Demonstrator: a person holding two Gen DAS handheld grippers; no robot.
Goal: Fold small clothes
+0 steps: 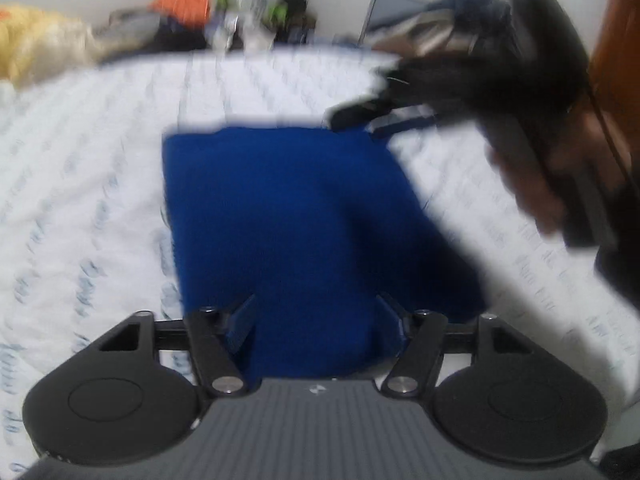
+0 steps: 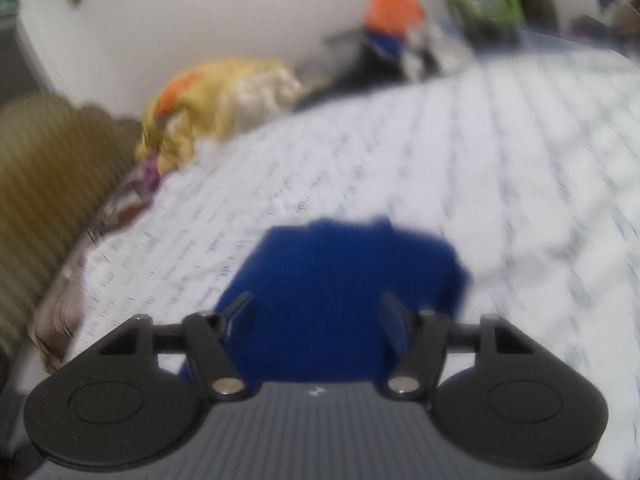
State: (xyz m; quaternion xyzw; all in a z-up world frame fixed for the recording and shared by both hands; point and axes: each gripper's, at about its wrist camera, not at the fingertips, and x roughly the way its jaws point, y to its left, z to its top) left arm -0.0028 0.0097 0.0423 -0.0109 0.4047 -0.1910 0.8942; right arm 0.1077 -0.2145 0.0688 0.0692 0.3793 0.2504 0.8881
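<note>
A folded blue cloth (image 1: 304, 216) lies flat on the white printed bedsheet (image 1: 88, 184). My left gripper (image 1: 316, 316) is open, its fingers spread above the cloth's near edge, holding nothing. The right gripper (image 1: 360, 114) shows blurred in the left wrist view at the cloth's far right corner, in a hand. In the right wrist view the right gripper (image 2: 318, 314) is open over the blue cloth (image 2: 340, 280), empty. Both views are motion-blurred.
A yellow bundle of fabric (image 1: 36, 44) lies at the bed's far left; it also shows in the right wrist view (image 2: 216, 96). Orange and dark items (image 1: 184, 0) crowd the far side by the wall. A brown striped surface (image 2: 48, 184) borders the bed.
</note>
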